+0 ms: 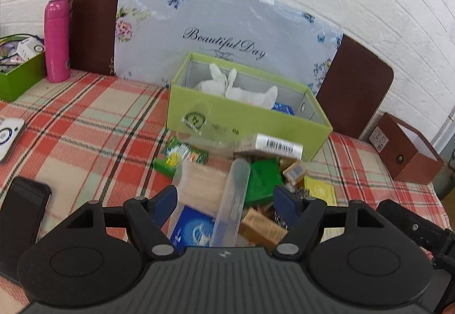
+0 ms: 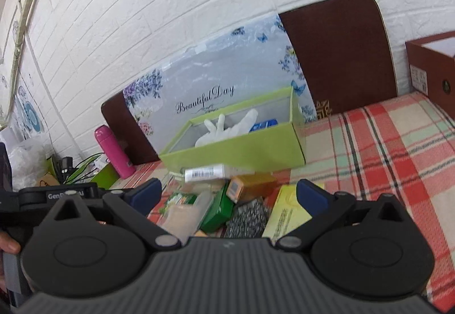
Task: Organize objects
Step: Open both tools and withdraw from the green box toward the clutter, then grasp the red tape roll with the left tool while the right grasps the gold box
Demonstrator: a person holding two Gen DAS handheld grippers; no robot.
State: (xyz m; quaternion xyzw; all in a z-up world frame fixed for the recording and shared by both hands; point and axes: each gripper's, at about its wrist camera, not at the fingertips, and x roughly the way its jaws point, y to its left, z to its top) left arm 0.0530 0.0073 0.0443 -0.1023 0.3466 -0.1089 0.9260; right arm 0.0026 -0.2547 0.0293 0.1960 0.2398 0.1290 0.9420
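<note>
Green is basically the landmark colour: the open lime green box [image 1: 244, 120] sits dead ahead of both grippers, at the far side of the clutter pile [image 1: 256, 177] on the plaid-covered desk [image 1: 85, 120]. It already has white gloves [image 1: 227, 83] and something blue inside.

Starting on the left, the left gripper [image 1: 226, 200] has its blue pads spread wide, and a clear plastic case [image 1: 230, 200] shows right between them, with its long axis running away from the camera toward the box. It's blurry, so I honestly can't tell if the pads are pressing on it or just framing it. My guess is it's hovering above, not gripping.

Over to the right, the right gripper [image 2: 227, 197] is spread as wide as it goes, with nothing pinched. Below it sit a green packet [image 2: 219, 208], a metal scourer [image 2: 247, 217] and a pale yellow box [image 2: 287, 214] near its right pad.

Both look about equally near the pile, though the left one is lined up better with that clear case. I reckon the next pick is whatever gets dropped into the green box.
</note>
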